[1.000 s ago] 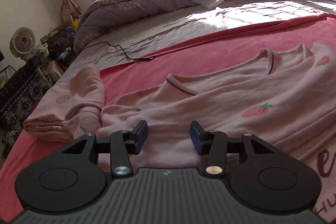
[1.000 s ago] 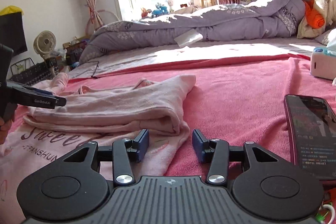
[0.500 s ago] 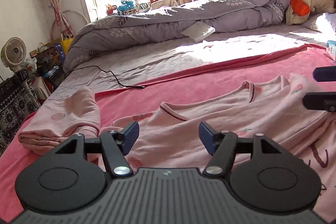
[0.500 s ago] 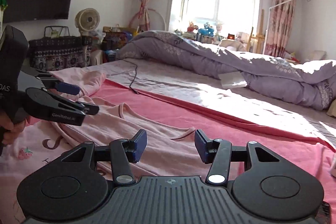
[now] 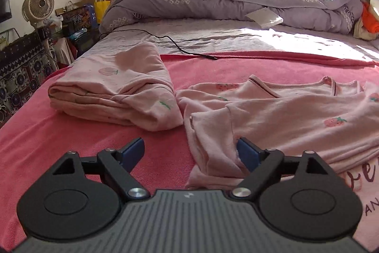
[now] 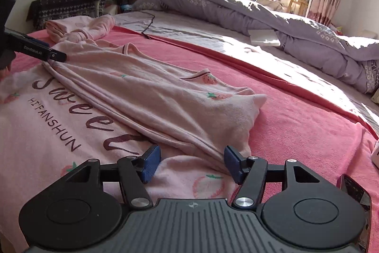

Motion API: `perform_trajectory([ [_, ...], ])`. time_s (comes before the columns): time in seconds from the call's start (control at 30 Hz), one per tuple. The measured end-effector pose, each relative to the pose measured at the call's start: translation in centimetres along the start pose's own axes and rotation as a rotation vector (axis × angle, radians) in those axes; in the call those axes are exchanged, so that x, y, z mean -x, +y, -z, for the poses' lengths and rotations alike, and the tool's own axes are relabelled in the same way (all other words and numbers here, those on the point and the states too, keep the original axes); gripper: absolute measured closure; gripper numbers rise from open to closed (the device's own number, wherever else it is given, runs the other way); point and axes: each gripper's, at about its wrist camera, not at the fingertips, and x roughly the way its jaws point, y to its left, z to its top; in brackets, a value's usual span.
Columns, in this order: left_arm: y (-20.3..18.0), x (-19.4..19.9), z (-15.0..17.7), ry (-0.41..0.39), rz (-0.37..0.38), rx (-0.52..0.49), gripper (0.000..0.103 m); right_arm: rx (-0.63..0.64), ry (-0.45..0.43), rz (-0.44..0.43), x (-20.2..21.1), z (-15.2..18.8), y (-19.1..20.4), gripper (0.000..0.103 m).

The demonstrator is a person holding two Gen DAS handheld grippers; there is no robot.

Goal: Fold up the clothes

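A light pink shirt (image 5: 284, 115) with strawberry prints lies on the pink blanket (image 5: 71, 146), its upper part doubled over the lettered front (image 6: 59, 115). My left gripper (image 5: 189, 151) is open wide at the shirt's left edge, and bunched cloth touches its right finger (image 5: 246, 152). My right gripper (image 6: 191, 163) stands open at the fold's right end, with the cloth's edge against its right finger (image 6: 233, 164). The left gripper (image 6: 35, 50) also shows in the right wrist view, at the fold's far end. A folded pink garment (image 5: 113, 91) lies to the left of the shirt.
A purple duvet (image 5: 236, 1) is heaped across the far side of the bed, with a white booklet (image 5: 264, 17) on it. A black cable (image 5: 180, 49) trails over the grey sheet. A phone (image 6: 355, 196) lies by my right gripper. A fan (image 5: 38, 4) and clutter stand beyond the bed's left edge.
Both grippers have swung and dropped to opposite ends of the shirt's fold. The left jaws have opened wider. The shirt's upper part looks more gathered along the fold.
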Motion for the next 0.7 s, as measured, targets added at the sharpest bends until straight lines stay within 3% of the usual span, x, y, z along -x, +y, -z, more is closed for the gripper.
perform_trajectory([
  [0.07,-1.0,1.1,-0.4,-0.033,0.035,-0.005,0.021,-0.012,-0.021,-0.021,1.1,-0.2,-0.2,0.038],
  [0.17,-4.5,1.9,-0.2,-0.066,0.13,-0.08,0.016,0.005,-0.111,-0.038,1.5,-1.5,1.0,0.033],
  [0.23,-7.1,1.1,0.7,-0.031,0.12,-0.16,0.016,-0.013,-0.138,-0.082,0.3,-2.3,1.7,0.027],
  [0.3,-8.8,-0.3,1.9,0.001,0.049,-0.221,0.013,-0.032,-0.105,-0.118,-2.0,-2.4,2.3,0.022],
  [0.37,-8.8,-0.2,2.0,-0.007,0.035,-0.209,0.011,-0.036,-0.033,-0.13,-4.8,-1.7,2.9,0.013],
  [0.7,-8.4,-0.1,2.3,0.006,0.03,-0.169,0.009,-0.02,-0.04,-0.118,-3.9,-1.4,3.2,0.01],
])
